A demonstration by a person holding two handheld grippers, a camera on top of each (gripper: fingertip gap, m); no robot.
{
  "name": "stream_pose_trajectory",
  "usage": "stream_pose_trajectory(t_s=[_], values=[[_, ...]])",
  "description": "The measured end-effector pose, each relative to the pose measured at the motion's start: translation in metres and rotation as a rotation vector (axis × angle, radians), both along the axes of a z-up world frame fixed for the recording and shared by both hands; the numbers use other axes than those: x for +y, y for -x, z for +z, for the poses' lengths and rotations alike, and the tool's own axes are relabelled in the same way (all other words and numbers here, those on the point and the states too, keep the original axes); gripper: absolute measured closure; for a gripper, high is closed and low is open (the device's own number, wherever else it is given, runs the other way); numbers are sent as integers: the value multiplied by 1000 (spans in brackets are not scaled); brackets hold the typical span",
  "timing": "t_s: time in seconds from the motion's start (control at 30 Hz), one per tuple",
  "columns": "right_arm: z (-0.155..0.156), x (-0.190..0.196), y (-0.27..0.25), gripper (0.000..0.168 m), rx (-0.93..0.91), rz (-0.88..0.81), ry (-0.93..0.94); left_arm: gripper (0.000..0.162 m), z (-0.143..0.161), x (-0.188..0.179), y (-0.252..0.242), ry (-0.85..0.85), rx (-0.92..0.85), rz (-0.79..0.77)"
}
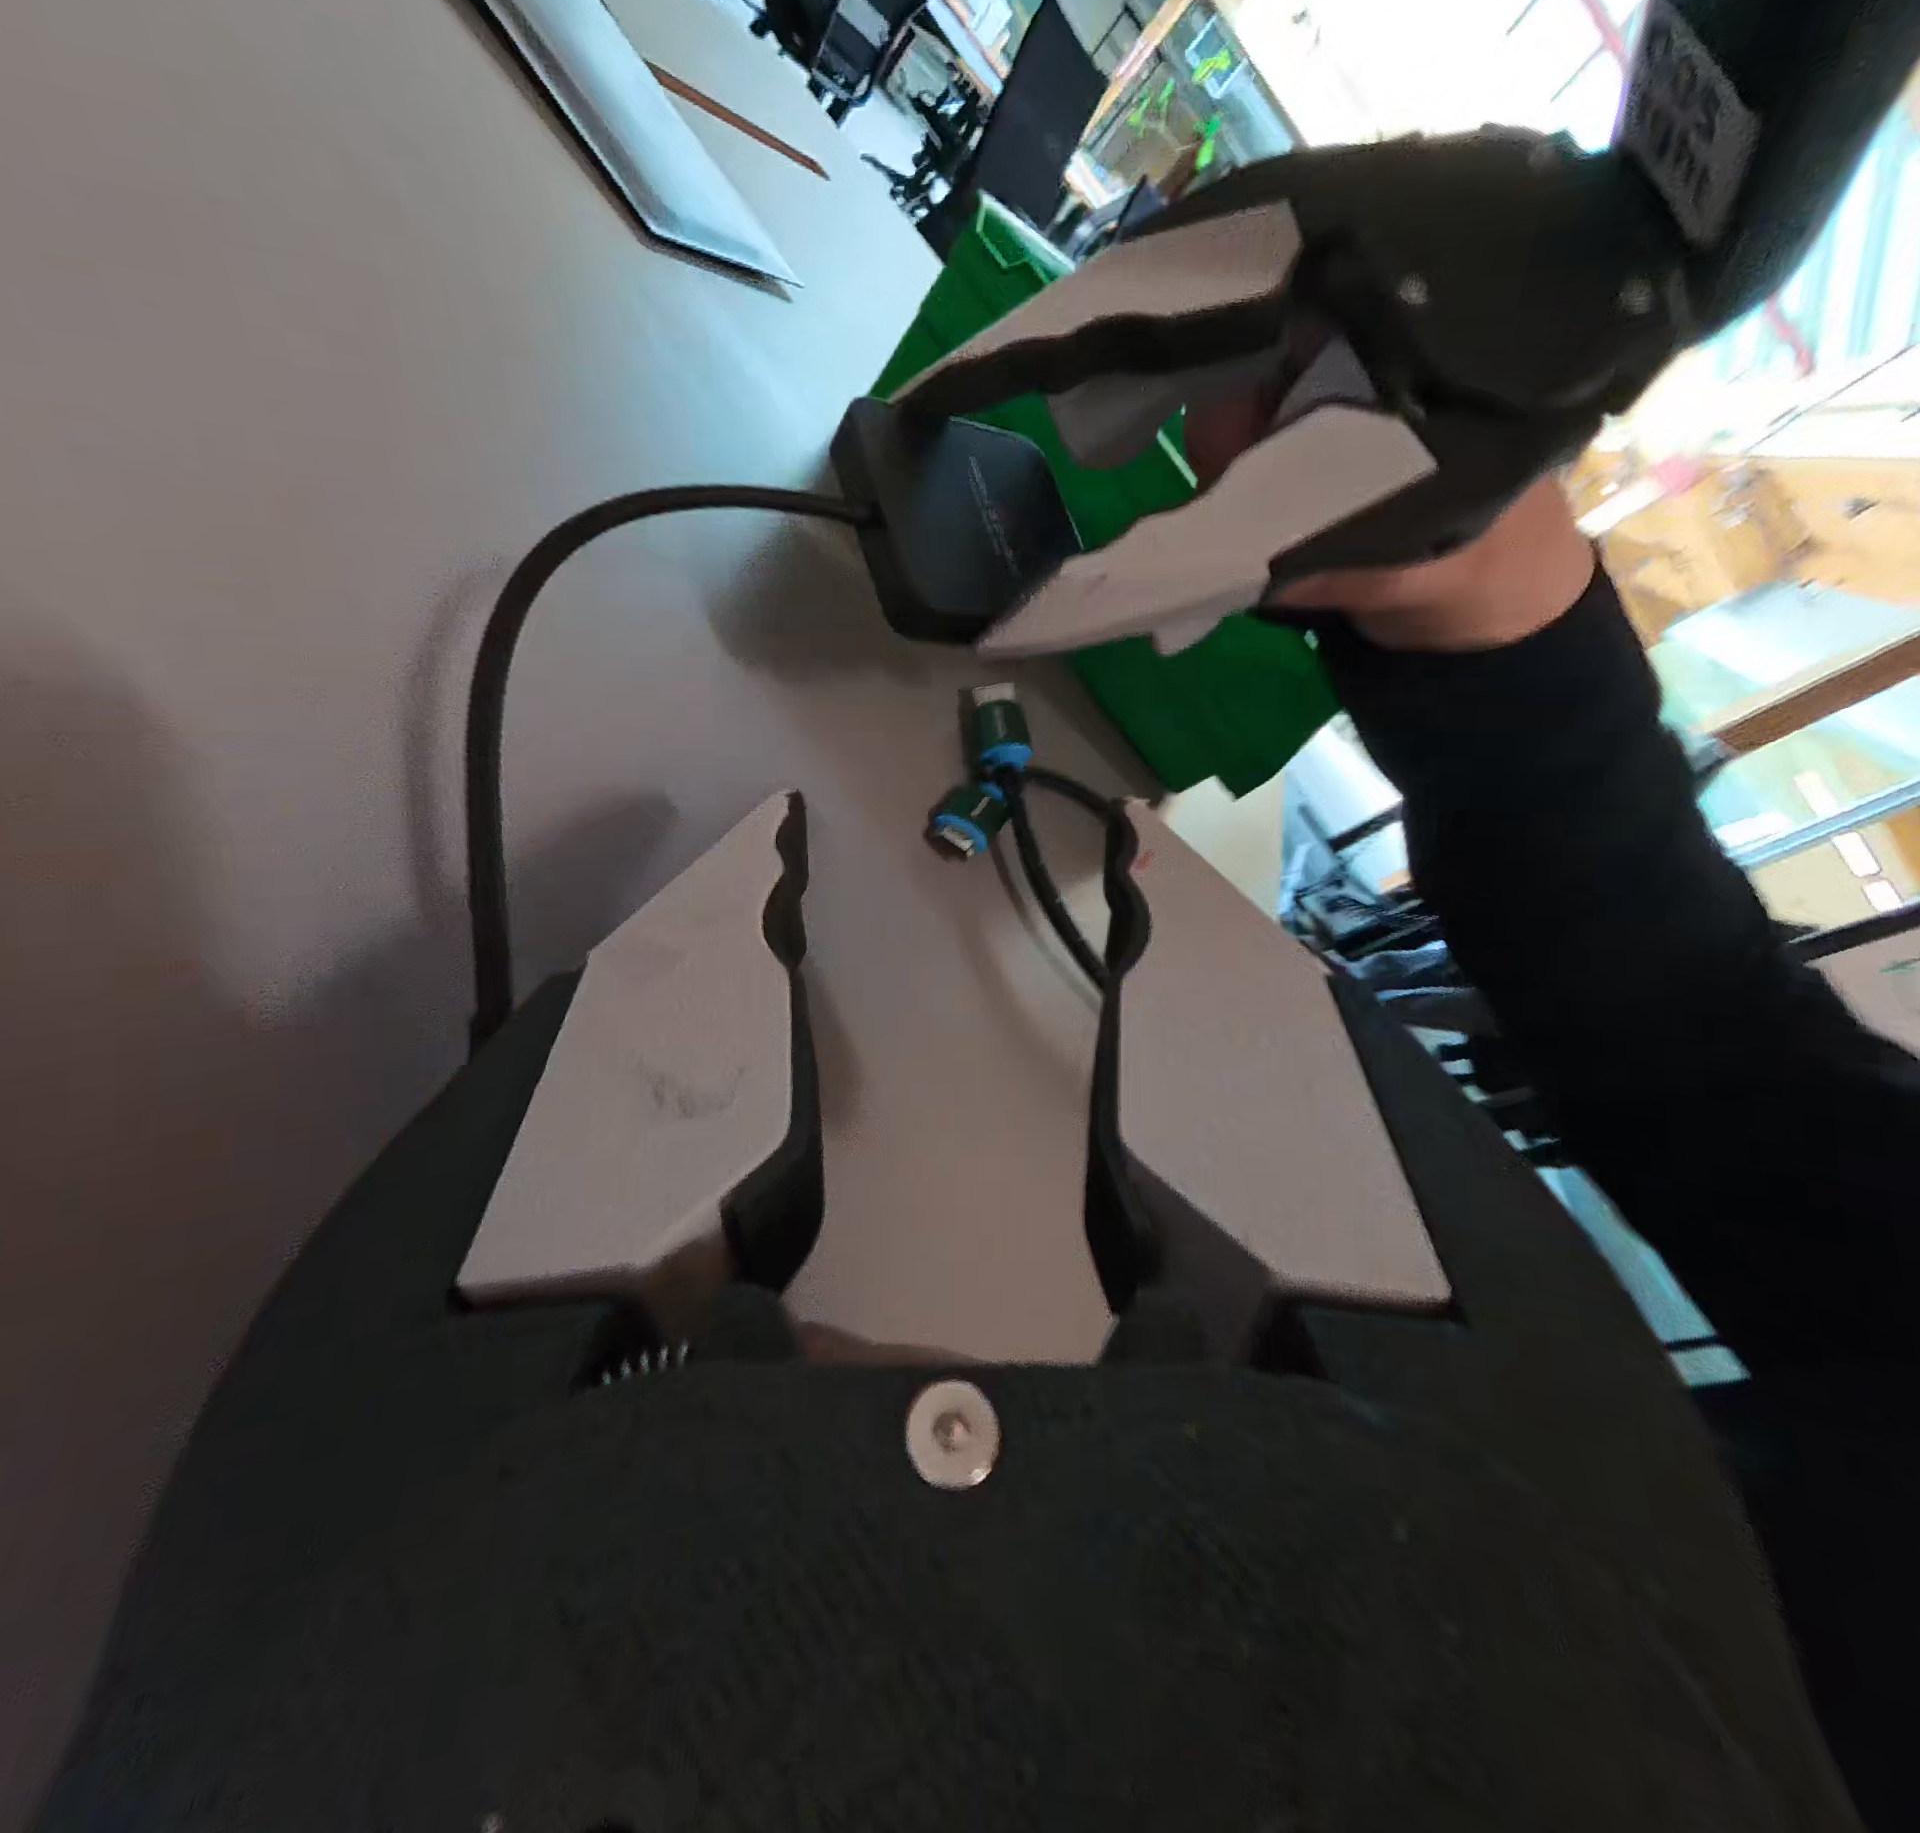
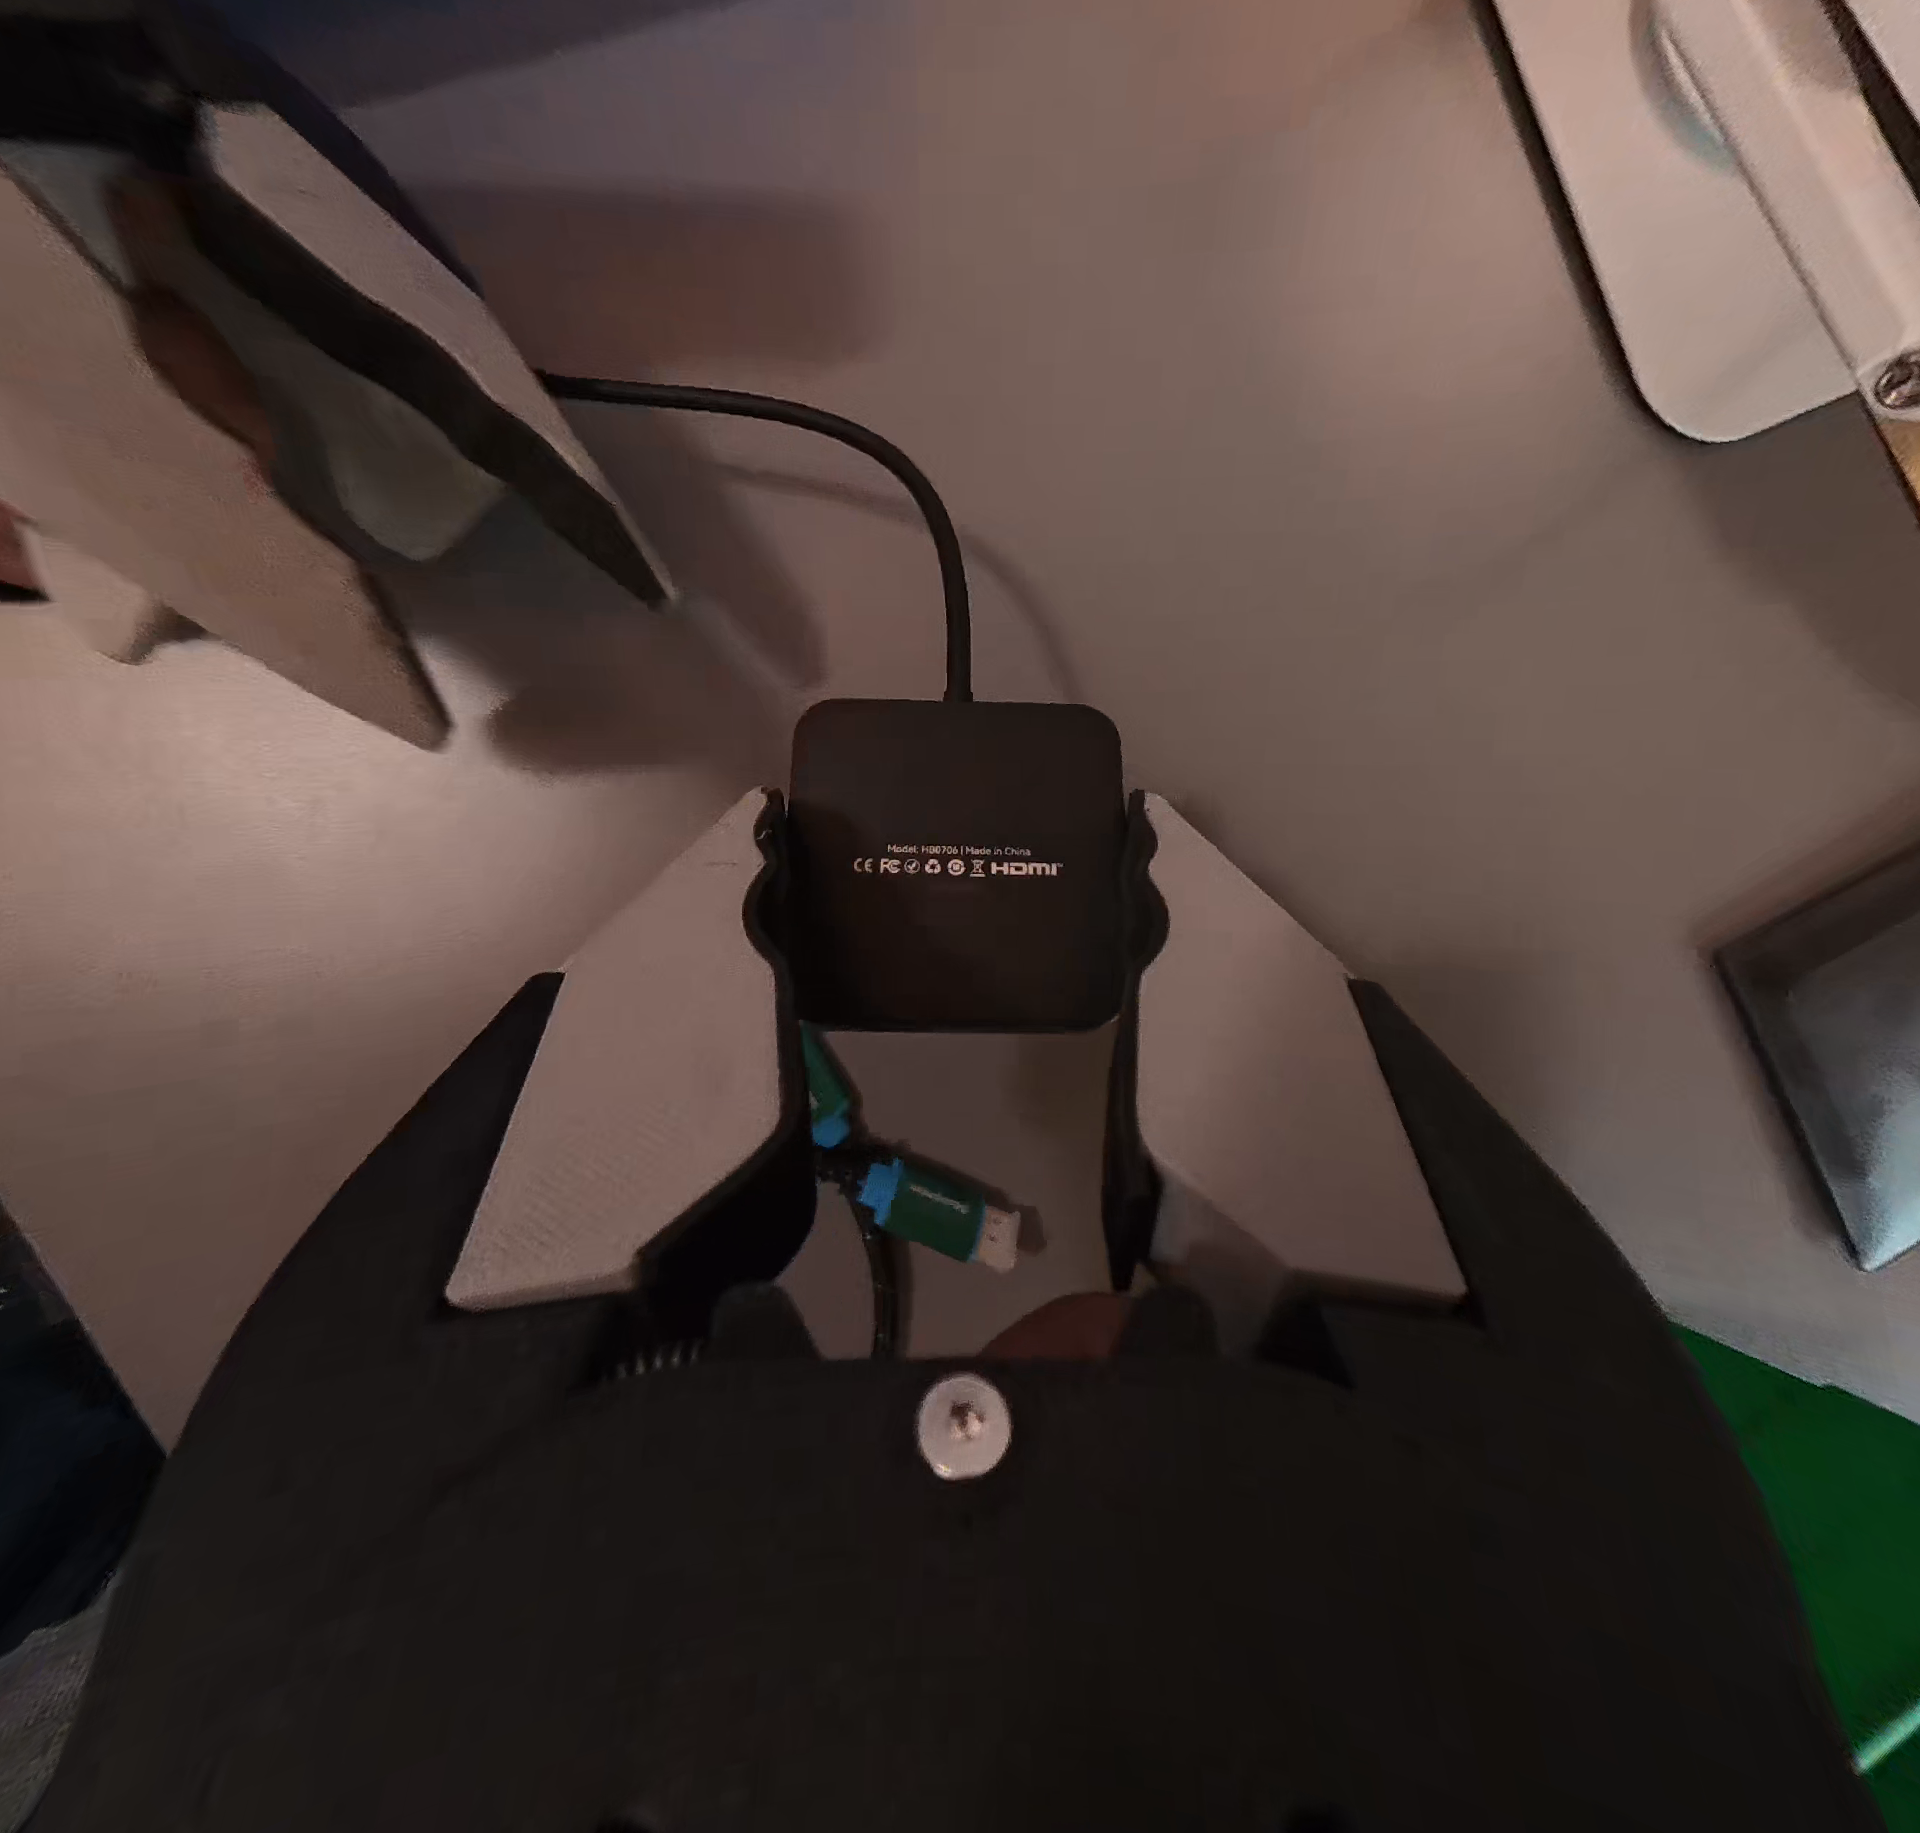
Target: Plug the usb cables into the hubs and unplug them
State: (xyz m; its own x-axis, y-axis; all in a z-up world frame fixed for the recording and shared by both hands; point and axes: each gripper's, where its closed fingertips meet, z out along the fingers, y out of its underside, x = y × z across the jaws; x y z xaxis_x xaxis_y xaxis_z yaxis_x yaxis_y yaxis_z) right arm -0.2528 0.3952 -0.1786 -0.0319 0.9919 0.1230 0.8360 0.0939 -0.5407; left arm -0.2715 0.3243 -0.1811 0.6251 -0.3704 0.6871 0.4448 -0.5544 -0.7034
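A black square adapter box (image 2: 956, 869) with a thin black cable (image 2: 935, 516) sits between the fingers of my right gripper (image 2: 954, 817), which is shut on its two sides. Two green-and-blue cable plugs (image 2: 925, 1212) lie on the white table (image 2: 1299, 536) just behind the box. In the left wrist view my left gripper (image 1: 956, 827) is open and empty, low over the table, with the plugs (image 1: 982, 775) just ahead of its fingertips. Beyond them the right gripper (image 1: 940, 526) holds the box (image 1: 956, 526). The box's cable (image 1: 499, 744) loops left past my left finger.
A green bin (image 1: 1195, 682) stands off the table's edge behind the box. A grey flat panel (image 1: 623, 100) lies at the far end. A person's black-sleeved arm (image 1: 1558, 848) is at the right. A white device (image 2: 1714, 225) and a metal block (image 2: 1849, 1056) are to the right.
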Motion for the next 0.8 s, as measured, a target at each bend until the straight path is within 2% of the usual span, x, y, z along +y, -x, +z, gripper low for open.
stream_pose_trajectory(t_s=[0.2,0.4,0.53,0.6,0.73,0.8], values=[[-11,-15,-2,106,35,4,55,100,-12,28,-15,102,-69,30],[-16,-26,-8,106,102,-5,250,101,-9,43,-21,172,-307,27],[-34,-23,-15,106,95,2,252,98,-14,50,-27,215,-334,32],[-34,-21,-16,106,127,-4,263,105,-15,53,-26,226,-352,50],[-19,-18,-17,106,240,3,245,134,-12,59,-22,212,-386,83],[-10,-17,-17,106,292,12,209,133,-11,59,-26,203,-390,70]])
